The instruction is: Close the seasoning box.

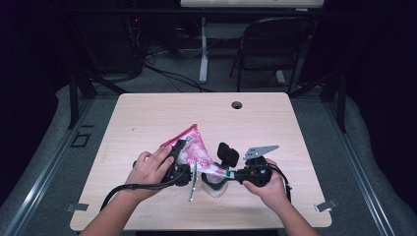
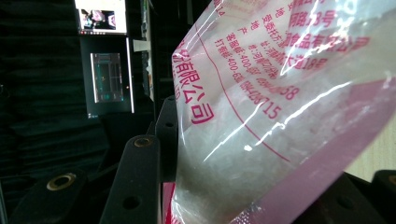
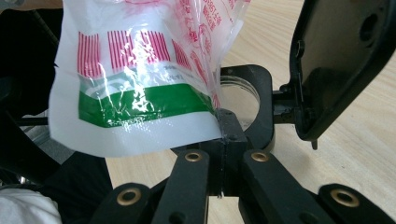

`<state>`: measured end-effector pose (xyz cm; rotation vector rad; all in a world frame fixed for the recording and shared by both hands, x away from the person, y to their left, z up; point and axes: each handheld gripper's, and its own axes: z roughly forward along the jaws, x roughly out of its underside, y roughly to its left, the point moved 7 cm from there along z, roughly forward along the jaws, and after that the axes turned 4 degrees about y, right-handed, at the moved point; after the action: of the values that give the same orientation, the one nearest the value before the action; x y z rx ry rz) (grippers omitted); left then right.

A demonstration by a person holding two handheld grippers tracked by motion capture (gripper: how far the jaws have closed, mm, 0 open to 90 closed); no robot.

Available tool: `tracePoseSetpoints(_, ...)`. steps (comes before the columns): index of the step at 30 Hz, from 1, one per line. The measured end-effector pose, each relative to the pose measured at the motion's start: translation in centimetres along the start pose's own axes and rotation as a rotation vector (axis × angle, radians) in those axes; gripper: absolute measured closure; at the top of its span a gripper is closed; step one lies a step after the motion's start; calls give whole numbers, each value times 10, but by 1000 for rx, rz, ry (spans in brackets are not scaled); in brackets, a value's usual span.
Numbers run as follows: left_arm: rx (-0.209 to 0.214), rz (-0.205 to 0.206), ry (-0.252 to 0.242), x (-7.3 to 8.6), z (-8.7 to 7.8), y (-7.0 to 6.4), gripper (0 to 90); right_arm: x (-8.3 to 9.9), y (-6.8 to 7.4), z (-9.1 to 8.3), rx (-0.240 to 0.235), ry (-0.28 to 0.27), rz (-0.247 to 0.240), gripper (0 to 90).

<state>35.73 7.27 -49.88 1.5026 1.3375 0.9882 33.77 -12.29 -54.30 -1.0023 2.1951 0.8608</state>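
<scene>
A clear plastic bag [image 1: 193,147] printed in red and pink, with white grains inside, hangs tilted over the table between both grippers. My left gripper [image 1: 177,147] is shut on its upper pink edge; in the left gripper view the bag [image 2: 280,116] sits between the black jaws. My right gripper [image 1: 230,173] pinches the bag's lower corner, and its view shows the jaws closed on the white and green end of the bag [image 3: 140,107]. Just below that corner stands a clear jar [image 1: 215,187] with a black rim [image 3: 261,93] and an open flip lid [image 3: 341,60].
The light wood table [image 1: 147,113] has a cable hole [image 1: 237,104] near its far edge. A black folding chair [image 1: 275,44] and a desk leg [image 1: 203,49] stand beyond it. Lit screens [image 2: 100,16] glow in the dark background of the left gripper view.
</scene>
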Motion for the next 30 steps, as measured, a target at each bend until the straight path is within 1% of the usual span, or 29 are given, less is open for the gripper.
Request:
tracePoseSetpoints(13,-9,7,-2,-1,-1,1,632,0,-1,0,5,2,3,900)
tracePoseSetpoints(15,-16,17,-4,-2,-1,3,632,1,-1,0,5,2,4,900)
tracePoseSetpoints(30,-13,22,-2,-3,-2,2,634,1,-2,1,5,2,7,900)
